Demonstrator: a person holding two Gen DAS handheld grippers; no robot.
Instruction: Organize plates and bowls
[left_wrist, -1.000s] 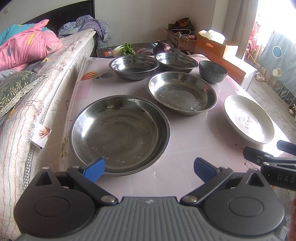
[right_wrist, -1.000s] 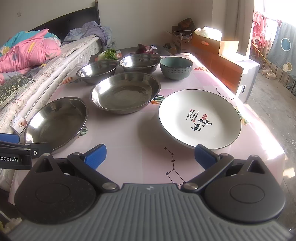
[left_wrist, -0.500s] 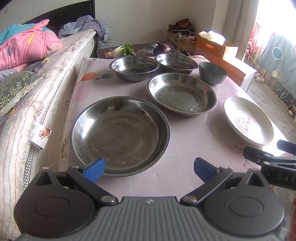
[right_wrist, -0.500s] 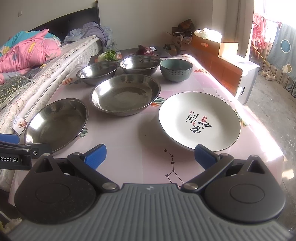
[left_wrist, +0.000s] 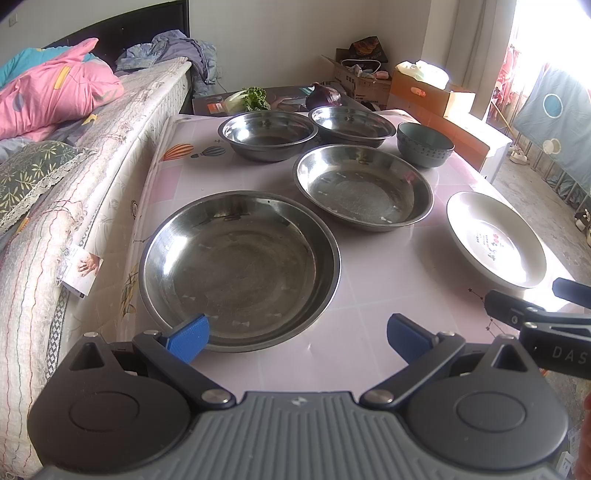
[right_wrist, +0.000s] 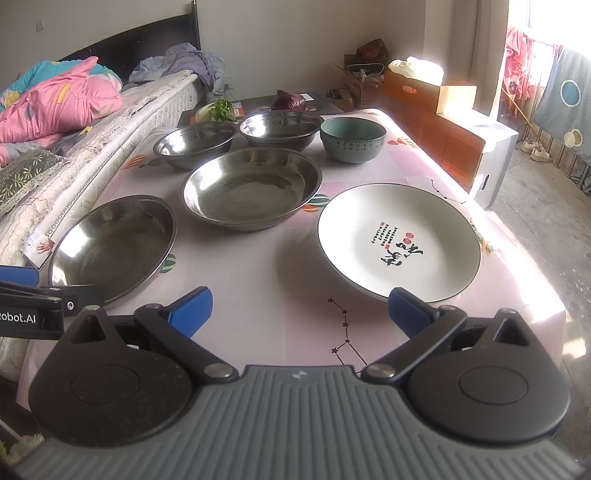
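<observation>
A: What's laid out on the table (left_wrist: 369, 354)?

B: Six dishes on a pink cloth. Nearest on the left is a big steel plate (left_wrist: 240, 269). Just beyond it, to the right, sits a second steel plate (left_wrist: 364, 186). On the near right is the white plate (right_wrist: 399, 240) with dark characters and small red marks printed in it.

A: And the bowls?

B: All at the far end. Two steel bowls side by side, the left bowl (left_wrist: 267, 134) and the middle bowl (left_wrist: 352, 125), their rims close or touching; I can't tell which. To their right stands a green bowl (right_wrist: 352, 139), apart from the others.

A: Where are the tools?

B: The left gripper (left_wrist: 297, 334) hangs over the near edge, jaws spread wide, holding nothing. Its left finger overlaps the near rim of the big steel plate in that view; whether it touches, I can't say. The right gripper (right_wrist: 299, 308) is also spread wide and empty, its right finger lying over the near rim of the white plate.

A: Anything around the table?

B: A bed (left_wrist: 110, 122) runs along the left side, with a pink quilt (left_wrist: 48, 99) on it. Cardboard boxes (right_wrist: 432, 92) stand far right.
</observation>
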